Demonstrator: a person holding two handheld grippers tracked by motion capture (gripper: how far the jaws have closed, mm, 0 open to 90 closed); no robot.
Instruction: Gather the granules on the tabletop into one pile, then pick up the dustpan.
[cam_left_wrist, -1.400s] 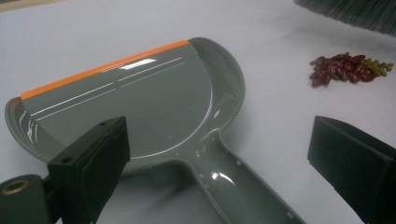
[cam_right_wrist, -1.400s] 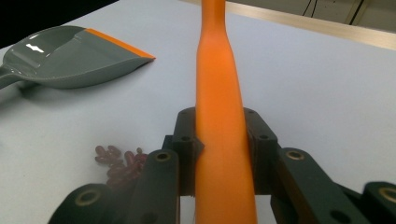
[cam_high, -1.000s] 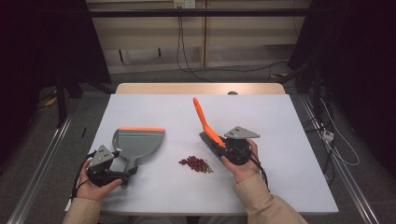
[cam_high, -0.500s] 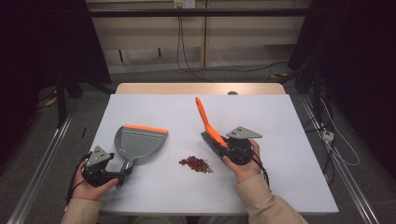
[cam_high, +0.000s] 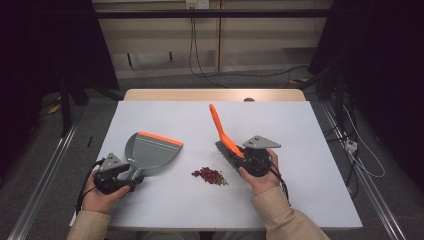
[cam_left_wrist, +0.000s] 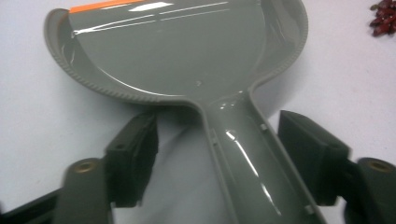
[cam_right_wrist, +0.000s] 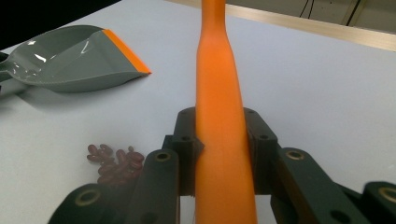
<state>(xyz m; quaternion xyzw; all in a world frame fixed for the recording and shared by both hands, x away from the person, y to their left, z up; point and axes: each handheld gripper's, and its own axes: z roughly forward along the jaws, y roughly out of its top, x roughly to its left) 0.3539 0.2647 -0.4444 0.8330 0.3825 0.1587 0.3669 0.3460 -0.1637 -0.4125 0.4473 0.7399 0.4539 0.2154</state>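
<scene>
The right gripper (cam_high: 248, 159) clamps the orange brush (cam_high: 221, 130) at frame centre; the left gripper (cam_left_wrist: 219, 154) stands open astride the handle of the grey dustpan (cam_high: 150, 150), lower left on the counter (cam_high: 300, 130). The beans (cam_high: 210, 175) lie unswept between them: sweeping appears not yet begun.

Grey dustpan (cam_high: 150, 150), red beans (cam_high: 210, 175), orange brush (cam_high: 224, 134)
</scene>
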